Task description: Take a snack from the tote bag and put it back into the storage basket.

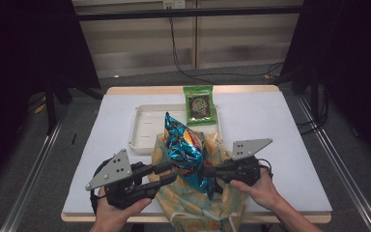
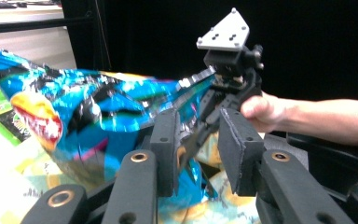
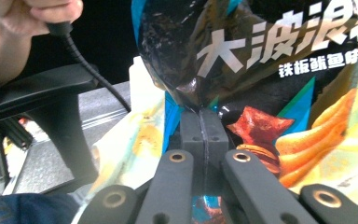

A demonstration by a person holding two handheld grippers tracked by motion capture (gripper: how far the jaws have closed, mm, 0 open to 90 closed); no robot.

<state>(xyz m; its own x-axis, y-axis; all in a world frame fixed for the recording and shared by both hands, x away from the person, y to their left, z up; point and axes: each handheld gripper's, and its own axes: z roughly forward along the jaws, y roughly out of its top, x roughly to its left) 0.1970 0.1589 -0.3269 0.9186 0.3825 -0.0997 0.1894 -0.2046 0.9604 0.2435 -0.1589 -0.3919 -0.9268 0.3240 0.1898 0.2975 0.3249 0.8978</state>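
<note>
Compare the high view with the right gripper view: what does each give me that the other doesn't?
High view alone: the green snack packet lying flat beyond the white tray, the table, and the left gripper with its jaws apart beside the blue chip bag.

Right gripper view alone: the right gripper with its jaws pressed together on the bag's edge, and the white lettering printed on the bag.

Shared: the chip bag, the yellow patterned cloth bag under it, and the right gripper.
</note>
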